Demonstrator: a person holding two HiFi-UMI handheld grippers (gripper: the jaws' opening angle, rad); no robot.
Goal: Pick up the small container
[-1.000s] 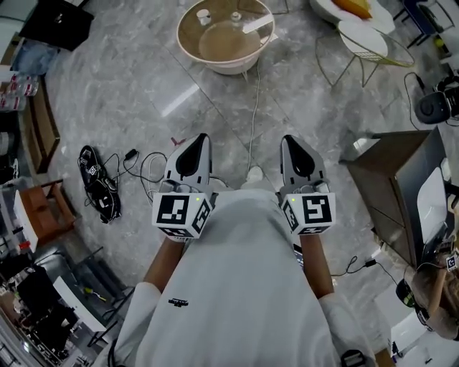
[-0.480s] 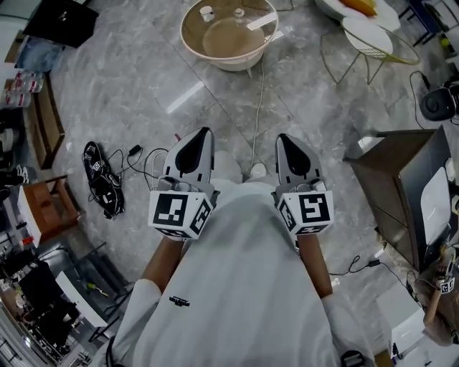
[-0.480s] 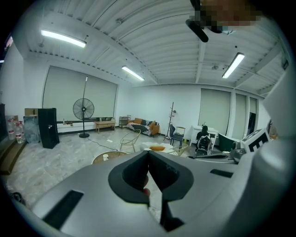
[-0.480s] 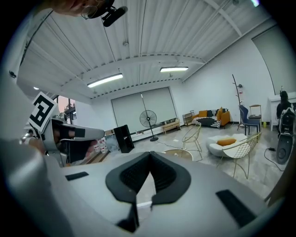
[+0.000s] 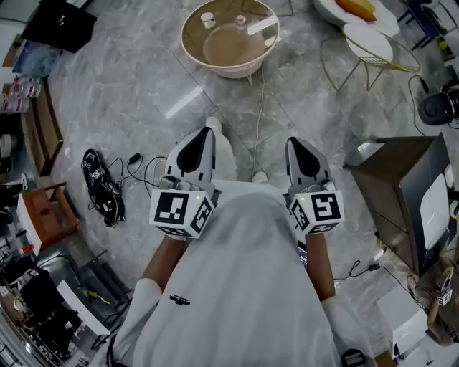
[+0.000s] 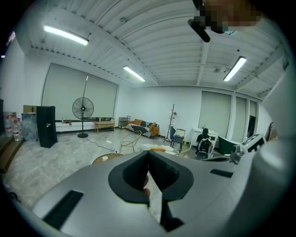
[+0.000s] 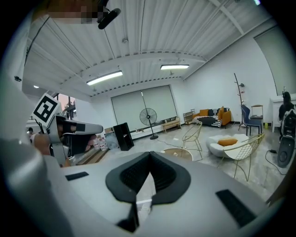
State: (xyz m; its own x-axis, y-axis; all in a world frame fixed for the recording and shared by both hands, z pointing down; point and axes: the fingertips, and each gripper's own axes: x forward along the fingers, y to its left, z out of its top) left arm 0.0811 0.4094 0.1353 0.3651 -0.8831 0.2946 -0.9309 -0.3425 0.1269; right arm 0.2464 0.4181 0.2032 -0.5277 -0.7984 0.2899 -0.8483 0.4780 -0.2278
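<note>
The small container, a white cylinder, stands on a round beige table far ahead at the top of the head view. It also shows small in the left gripper view. My left gripper and right gripper are held side by side in front of a white shirt, well short of the table. Both have their jaws pressed together with nothing between them, as the left gripper view and the right gripper view show.
On the table are another small item and a flat white piece. A wire chair stands at the upper right, a dark cabinet at the right, and black gear with cables lies on the marble floor at the left.
A foot has stepped forward between the grippers and the table. The right gripper has shifted slightly to the right. Both grippers stay shut.
</note>
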